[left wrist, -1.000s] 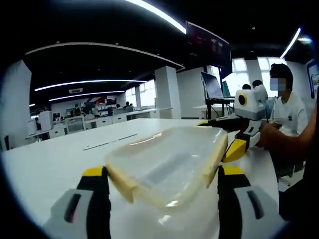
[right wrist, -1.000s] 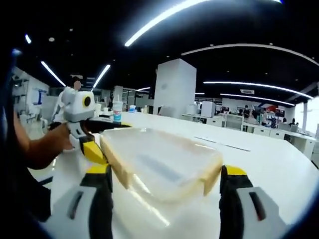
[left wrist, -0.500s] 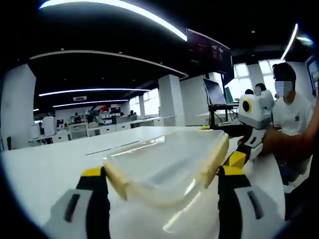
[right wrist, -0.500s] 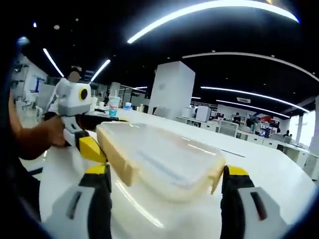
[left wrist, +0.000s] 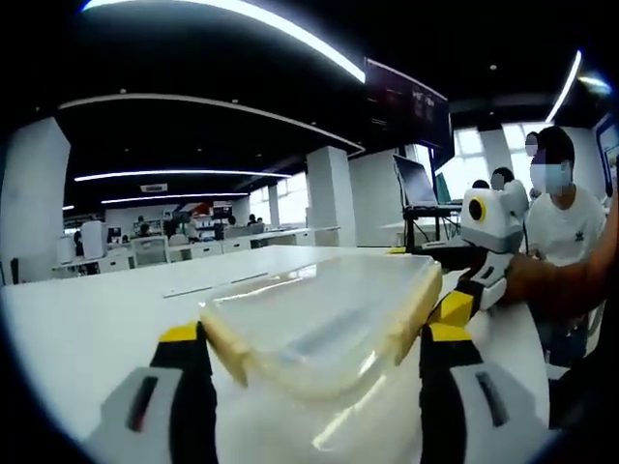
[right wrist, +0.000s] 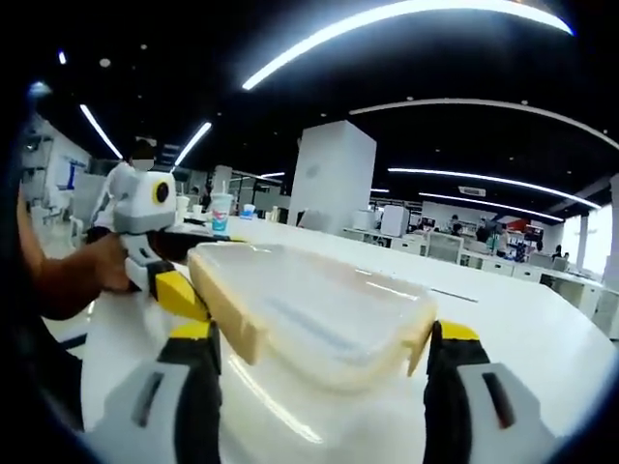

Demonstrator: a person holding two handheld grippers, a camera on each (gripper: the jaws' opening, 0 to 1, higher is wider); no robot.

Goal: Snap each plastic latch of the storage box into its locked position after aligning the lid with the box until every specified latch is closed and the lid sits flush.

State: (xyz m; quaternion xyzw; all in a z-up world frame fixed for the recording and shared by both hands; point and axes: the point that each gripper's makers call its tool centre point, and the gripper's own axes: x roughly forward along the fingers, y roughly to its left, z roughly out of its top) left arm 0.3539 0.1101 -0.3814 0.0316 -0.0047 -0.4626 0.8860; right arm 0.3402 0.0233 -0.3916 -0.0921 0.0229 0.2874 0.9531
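A clear storage box lid (left wrist: 319, 309) with cream latches (left wrist: 228, 354) is held level above the white table (left wrist: 87, 319). My left gripper (left wrist: 314, 333) is shut on its near end, one jaw against each long side. At the far right corner my right gripper (left wrist: 462, 295) touches the lid with a yellow fingertip. In the right gripper view the same lid (right wrist: 309, 309) lies between the jaws of my right gripper (right wrist: 324, 333), shut on that end. My left gripper (right wrist: 174, 285) holds the far left corner. Whether a box body hangs under the lid is hidden.
A hand (right wrist: 82, 280) grips the left tool. A person in a white shirt (left wrist: 566, 222) sits at the right, near a laptop on a stand (left wrist: 416, 174). A cup (right wrist: 221, 208) stands far back on the table (right wrist: 542, 319). Desks and a pillar (right wrist: 334, 174) lie beyond.
Both views have tilted a little with the hands. The lid stays held between both pairs of jaws and has come slightly more level.
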